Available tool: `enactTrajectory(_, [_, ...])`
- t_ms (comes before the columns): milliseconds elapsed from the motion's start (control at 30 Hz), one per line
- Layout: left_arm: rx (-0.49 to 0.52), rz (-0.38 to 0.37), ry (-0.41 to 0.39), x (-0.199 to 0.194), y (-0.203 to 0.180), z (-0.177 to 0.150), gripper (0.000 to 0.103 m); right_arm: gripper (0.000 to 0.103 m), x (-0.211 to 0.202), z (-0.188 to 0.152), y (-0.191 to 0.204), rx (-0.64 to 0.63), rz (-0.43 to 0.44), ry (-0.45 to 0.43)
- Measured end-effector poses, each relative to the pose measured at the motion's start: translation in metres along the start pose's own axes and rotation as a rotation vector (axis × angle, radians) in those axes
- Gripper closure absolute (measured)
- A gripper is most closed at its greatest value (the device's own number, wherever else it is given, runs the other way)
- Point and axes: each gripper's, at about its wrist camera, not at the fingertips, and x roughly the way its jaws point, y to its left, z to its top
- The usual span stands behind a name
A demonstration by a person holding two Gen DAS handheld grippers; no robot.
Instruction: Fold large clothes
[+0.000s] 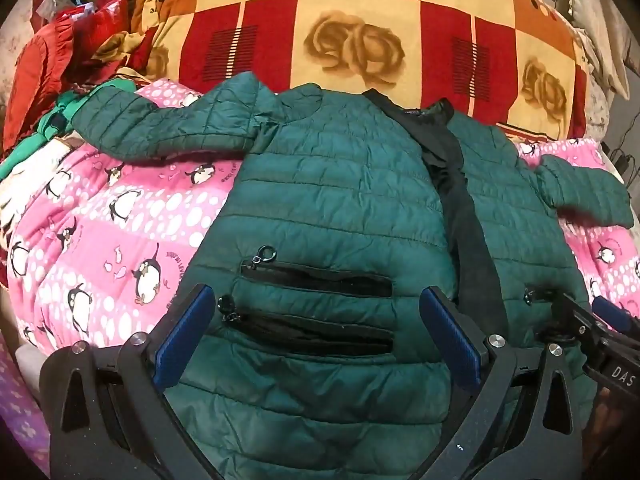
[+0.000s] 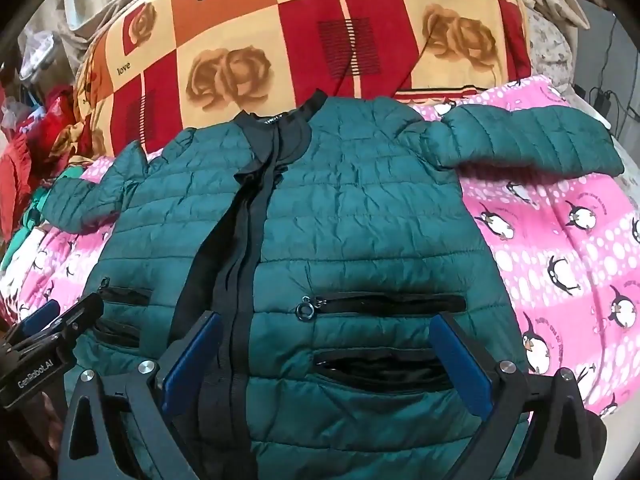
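A dark green quilted puffer jacket (image 1: 340, 184) lies flat, front up, on a pink penguin blanket (image 1: 120, 216). Its black zipper band runs down the middle and both sleeves are spread sideways. It also shows in the right wrist view (image 2: 360, 208). My left gripper (image 1: 316, 320) is open and empty, hovering over the two zip pockets on the jacket's left half. My right gripper (image 2: 328, 344) is open and empty over the zip pockets on the right half. Each gripper shows at the edge of the other's view, the right gripper (image 1: 600, 320) and the left gripper (image 2: 44, 328).
A big checked rose-print quilt (image 1: 360, 40) lies behind the jacket's collar. A heap of red and green clothes (image 1: 52, 64) sits at the far left. Pink blanket (image 2: 560, 240) extends to the right of the jacket. Cables and a plug (image 2: 604, 96) sit at the far right.
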Motion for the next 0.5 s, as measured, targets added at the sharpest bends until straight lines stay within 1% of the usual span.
enactTrajectory(300, [0.003,-0.004,0.01,0.0042,-0.0019,0.0,0.001,0.0,0.0051,-0.0008,-0.0007,0.005,0.004,0.003])
enactTrajectory(367, [0.005,0.0,0.011,0.0055,-0.0027,-0.0006,0.001,0.0,0.006,-0.0073,-0.0096,0.005,0.006,0.003])
enactTrajectory(433, [0.006,0.002,0.014,0.0064,-0.0028,-0.0011,0.001,0.0,0.0061,-0.0023,-0.0018,0.011,-0.004,0.008])
enactTrajectory(500, [0.001,0.002,0.014,0.0067,-0.002,-0.0025,0.001,0.0,0.0078,-0.0024,-0.0012,0.013,0.005,0.003])
